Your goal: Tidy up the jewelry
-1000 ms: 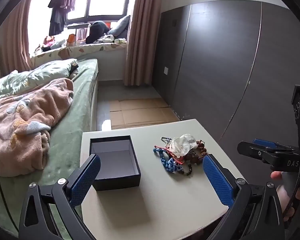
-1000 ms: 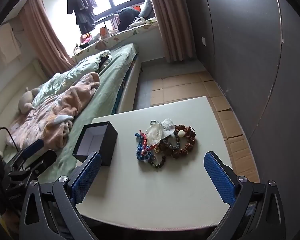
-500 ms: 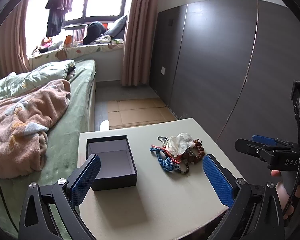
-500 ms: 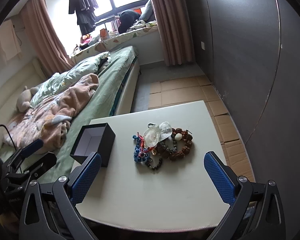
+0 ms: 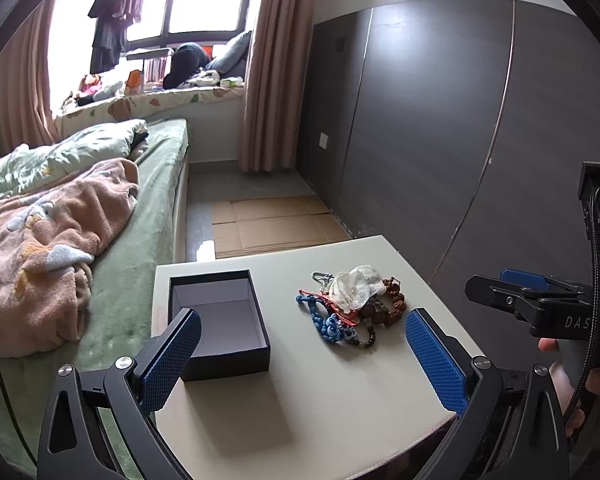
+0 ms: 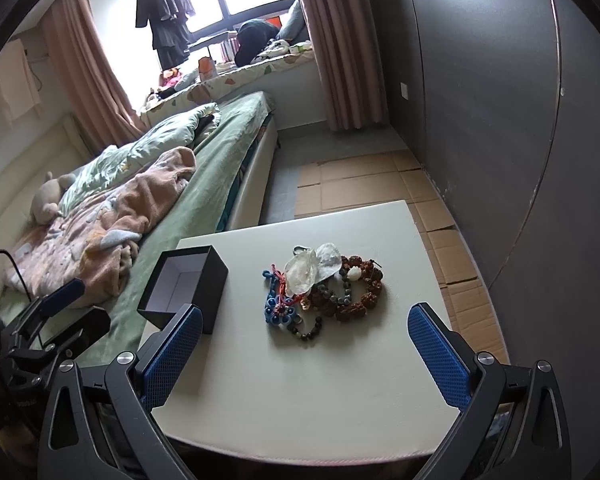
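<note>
Since a second ago you have brought both grippers a little closer over the table [image 5: 340, 400], so the jewelry pile [image 5: 350, 306] and the box [image 5: 220, 320] sit lower and larger in both wrist views; neither item has shifted on the tabletop.

Your left gripper [image 5: 300, 360] hangs above the near edge of the table with its blue pads spread wide, holding nothing. Your right gripper [image 6: 304, 360] does the same, jaws fully apart and empty, and from the left wrist view it shows at the right edge, off the table's side.

The jewelry lies in one tangled heap near the middle of the pale tabletop, to the right of the box and clear of it. You can make out a blue knotted cord piece [image 6: 278, 312] with red thread, a bracelet of knobbly brown beads [image 6: 360, 296], a strand of small dark beads [image 6: 312, 330] and a crumpled clear plastic bag [image 6: 306, 270] resting on top.

The black box stands open, lidless, its pale interior bare, near the table's left edge beside the bed [image 6: 204, 184].
</note>
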`<move>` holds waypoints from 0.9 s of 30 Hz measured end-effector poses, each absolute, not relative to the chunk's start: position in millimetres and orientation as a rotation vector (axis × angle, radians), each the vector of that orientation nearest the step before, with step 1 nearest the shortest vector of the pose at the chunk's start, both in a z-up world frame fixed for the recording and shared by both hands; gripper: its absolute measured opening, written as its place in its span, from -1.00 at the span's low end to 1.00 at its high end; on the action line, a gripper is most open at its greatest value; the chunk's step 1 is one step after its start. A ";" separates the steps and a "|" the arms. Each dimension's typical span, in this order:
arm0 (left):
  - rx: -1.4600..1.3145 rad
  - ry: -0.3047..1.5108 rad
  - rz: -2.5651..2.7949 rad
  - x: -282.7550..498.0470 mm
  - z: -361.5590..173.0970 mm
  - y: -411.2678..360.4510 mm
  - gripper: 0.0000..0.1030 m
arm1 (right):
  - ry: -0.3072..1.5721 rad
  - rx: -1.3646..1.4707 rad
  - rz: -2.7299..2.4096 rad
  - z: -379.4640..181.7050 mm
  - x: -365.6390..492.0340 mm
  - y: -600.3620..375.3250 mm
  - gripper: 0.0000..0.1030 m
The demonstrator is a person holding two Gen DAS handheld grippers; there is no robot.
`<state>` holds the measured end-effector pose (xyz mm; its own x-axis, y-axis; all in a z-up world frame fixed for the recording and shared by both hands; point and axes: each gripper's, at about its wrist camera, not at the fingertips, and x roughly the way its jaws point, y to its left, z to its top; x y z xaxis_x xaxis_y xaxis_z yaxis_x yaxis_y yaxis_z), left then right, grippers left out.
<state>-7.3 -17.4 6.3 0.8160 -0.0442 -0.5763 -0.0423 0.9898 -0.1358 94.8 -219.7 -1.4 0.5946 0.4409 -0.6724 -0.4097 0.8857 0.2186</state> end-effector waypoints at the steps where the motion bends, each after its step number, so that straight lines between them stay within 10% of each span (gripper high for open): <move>1: -0.145 0.617 -0.001 -7.2 6.1 -17.7 0.98 | 0.792 0.043 0.494 -1.3 94.9 -219.9 1.00; 27: -0.153 0.604 0.002 -9.5 7.8 -15.9 0.98 | 0.775 0.030 0.494 -0.9 100.1 -225.4 1.00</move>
